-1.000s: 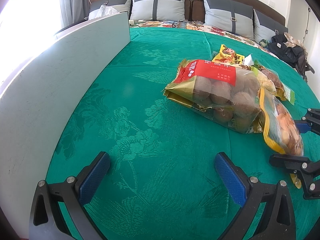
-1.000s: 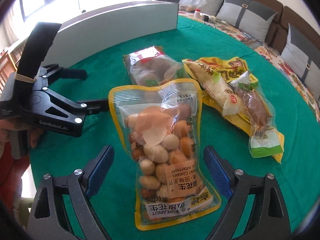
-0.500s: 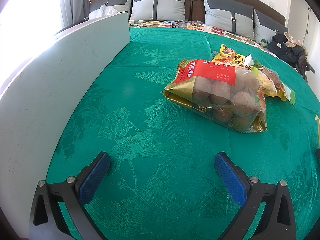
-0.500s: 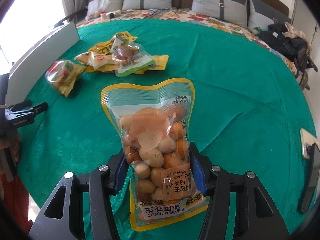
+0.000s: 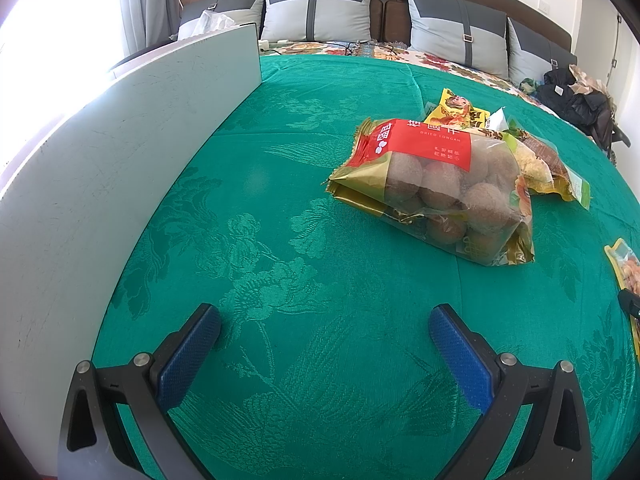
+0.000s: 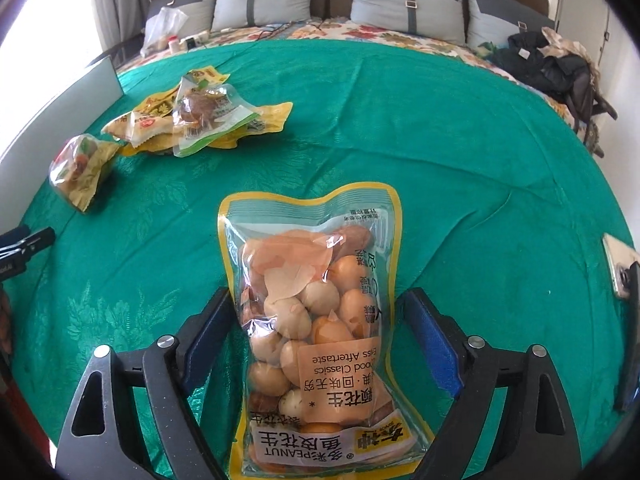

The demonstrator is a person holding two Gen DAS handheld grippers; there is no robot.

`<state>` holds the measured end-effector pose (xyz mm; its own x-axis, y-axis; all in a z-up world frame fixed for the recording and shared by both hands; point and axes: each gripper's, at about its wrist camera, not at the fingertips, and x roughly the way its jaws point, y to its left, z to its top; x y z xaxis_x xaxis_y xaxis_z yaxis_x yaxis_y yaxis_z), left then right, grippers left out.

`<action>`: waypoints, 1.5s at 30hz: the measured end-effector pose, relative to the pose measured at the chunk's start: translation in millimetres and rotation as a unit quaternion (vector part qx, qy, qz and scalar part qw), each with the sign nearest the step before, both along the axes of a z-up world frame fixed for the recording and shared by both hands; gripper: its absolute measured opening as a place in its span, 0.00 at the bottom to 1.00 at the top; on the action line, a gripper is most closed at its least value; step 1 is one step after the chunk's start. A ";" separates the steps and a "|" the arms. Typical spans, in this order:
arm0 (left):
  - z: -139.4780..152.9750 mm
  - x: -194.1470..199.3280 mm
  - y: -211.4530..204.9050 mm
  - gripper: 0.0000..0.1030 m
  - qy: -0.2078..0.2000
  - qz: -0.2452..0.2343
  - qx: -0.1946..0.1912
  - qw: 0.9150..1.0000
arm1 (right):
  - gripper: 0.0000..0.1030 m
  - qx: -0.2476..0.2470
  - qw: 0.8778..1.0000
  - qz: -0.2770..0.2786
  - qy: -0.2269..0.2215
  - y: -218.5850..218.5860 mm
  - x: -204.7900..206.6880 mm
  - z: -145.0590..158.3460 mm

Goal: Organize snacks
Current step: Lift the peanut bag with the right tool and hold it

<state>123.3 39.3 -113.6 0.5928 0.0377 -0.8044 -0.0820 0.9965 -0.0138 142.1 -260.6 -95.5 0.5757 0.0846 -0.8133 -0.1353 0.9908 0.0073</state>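
The right claw (image 6: 316,336) is opening over the green brocade cloth (image 6: 460,152) that covers the bed, its blue pads clear of the peanut bag (image 6: 316,320) that lies flat between them; the bag is a clear, yellow-bordered pouch, lumpy with round coated nuts, its printed label nearest the camera. To its right the cloth runs smooth and bare up to a phone (image 6: 618,268) near the bed's edge, so there is wide room on that side. To its left and farther off, a small heap of crinkled yellow and clear packets (image 6: 196,124) sits beside the dried longan bag (image 5: 436,184), a glossy gold-edged pouch with a red label and round brown fruit. The left claw (image 5: 324,344) hangs wide open above empty cloth, nothing between its pads, well apart from the longan bag. A tall, flat white board (image 5: 120,168) stands upright along the cloth's left edge, closing that side. Grey pillows (image 5: 320,12) line the headboard beyond
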 end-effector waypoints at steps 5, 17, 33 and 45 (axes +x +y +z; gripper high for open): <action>0.0 -0.4 0.2 1.00 0.000 0.000 0.000 1.000 | 0.94 -0.003 1.000 -0.004 -0.011 3.6 1.7 -2.3; 0.3 -0.7 0.3 1.00 0.000 0.000 0.000 1.000 | 0.94 -0.003 1.000 -0.003 -0.011 3.0 1.5 -2.6; -0.8 -0.8 1.2 1.00 0.000 -0.001 -0.001 1.000 | 0.94 -0.003 1.000 -0.003 -0.011 3.0 1.6 -2.7; -1.1 -1.1 2.1 1.00 0.000 -0.001 0.000 1.000 | 0.94 -0.003 1.000 -0.003 -0.011 2.7 1.6 -2.8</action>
<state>122.3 41.4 -114.7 0.5923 0.0366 -0.8049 -0.0807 0.9966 -0.0141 143.7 -257.9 -98.2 0.5941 0.0768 -0.8007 -0.1294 0.9916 -0.0008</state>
